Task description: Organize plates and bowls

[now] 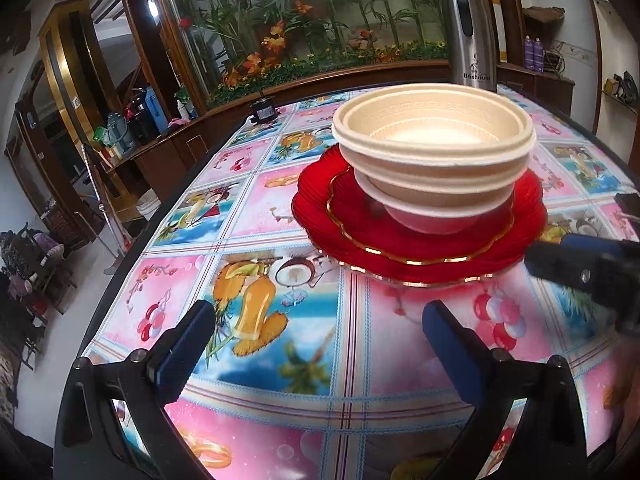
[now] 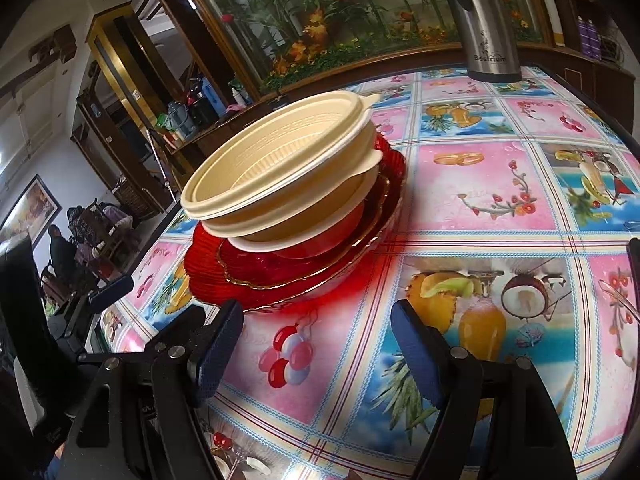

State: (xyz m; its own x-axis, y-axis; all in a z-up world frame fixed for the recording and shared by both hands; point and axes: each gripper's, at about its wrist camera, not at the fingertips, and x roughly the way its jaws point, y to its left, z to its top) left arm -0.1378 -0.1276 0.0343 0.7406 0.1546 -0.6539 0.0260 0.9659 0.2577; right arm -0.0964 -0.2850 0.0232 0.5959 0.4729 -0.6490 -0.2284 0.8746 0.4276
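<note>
Nested cream bowls (image 1: 434,148) on stacked red plates (image 1: 420,256); stacking apparently finished. Left gripper (image 1: 320,326), right gripper (image 2: 316,326): spread apart, empty. Next: withdraw clear.

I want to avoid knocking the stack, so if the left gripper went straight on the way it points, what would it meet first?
Likely the red plates: the left gripper is open, empty, and aimed over bare tablecloth toward their near rim. Its height above the table is unclear.

Steel flask (image 2: 486,20) at twelve o'clock cut off by the top edge in the right wrist view, nested cream bowls (image 1: 434,152) hiding the red plates' (image 1: 420,256) centre, seated people (image 2: 86,236) at nine o'clock too small to make out.
</note>
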